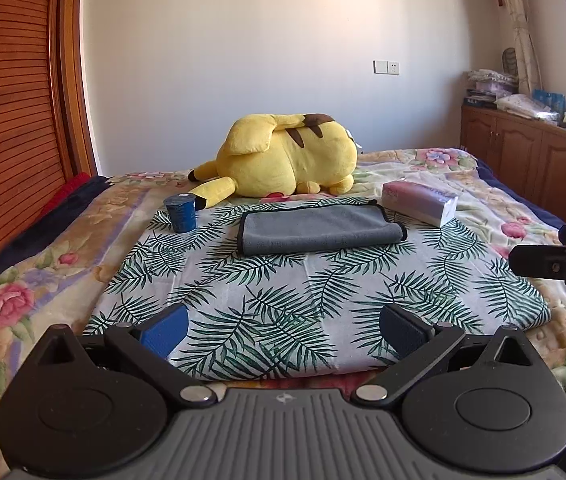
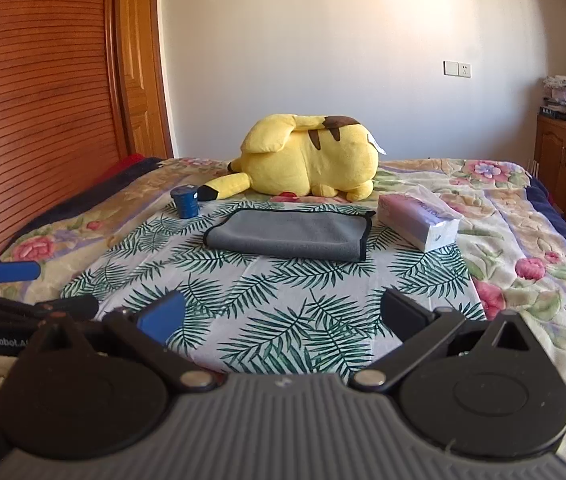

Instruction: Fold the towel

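A grey towel with black trim (image 1: 321, 229) lies folded flat on a palm-leaf cloth (image 1: 283, 300) on the bed; it also shows in the right wrist view (image 2: 289, 234). My left gripper (image 1: 283, 330) is open and empty, held above the near edge of the cloth, well short of the towel. My right gripper (image 2: 283, 318) is open and empty too, at the same near edge. The right gripper's fingers (image 1: 539, 262) show at the right border of the left wrist view, and the left gripper's fingers (image 2: 15, 271) at the left border of the right wrist view.
A yellow plush toy (image 1: 287, 156) lies behind the towel. A blue cup (image 1: 181, 213) stands to the towel's left and a tissue pack (image 1: 419, 202) to its right. A wooden wardrobe (image 1: 7, 112) is at the left, low cabinets (image 1: 531, 156) at the right.
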